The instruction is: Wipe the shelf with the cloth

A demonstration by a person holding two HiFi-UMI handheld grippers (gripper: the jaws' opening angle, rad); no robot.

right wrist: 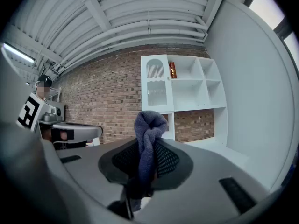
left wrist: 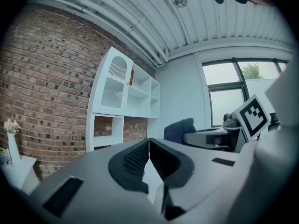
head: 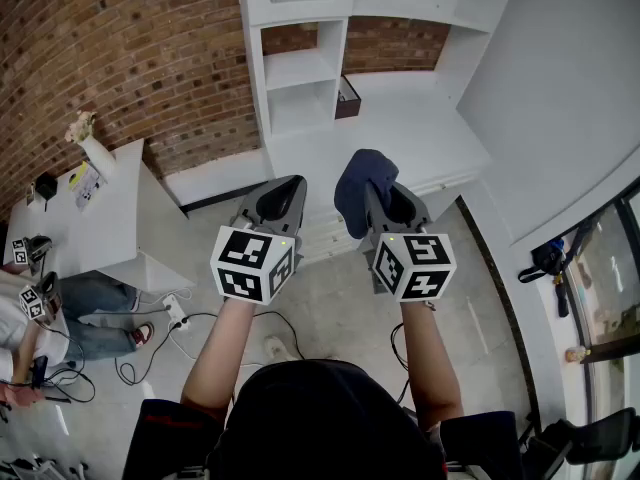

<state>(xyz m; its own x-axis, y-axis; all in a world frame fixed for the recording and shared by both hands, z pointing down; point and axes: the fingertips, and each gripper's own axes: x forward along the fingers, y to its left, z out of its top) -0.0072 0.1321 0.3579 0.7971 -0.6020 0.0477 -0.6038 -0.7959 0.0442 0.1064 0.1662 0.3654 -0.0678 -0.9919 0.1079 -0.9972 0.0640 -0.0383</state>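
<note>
A white shelf unit with open cubbies stands against the brick wall ahead; it also shows as the shelf unit and the shelf unit. My right gripper is shut on a dark blue cloth, which bunches up above its jaws as the cloth. My left gripper is shut with nothing in it, jaws pressed together at their tips. Both grippers are held side by side, well short of the shelf.
A white low counter runs from the shelf to the right wall. A small dark box sits in a cubby. At left stands a white table with a vase; a seated person and floor cables are nearby.
</note>
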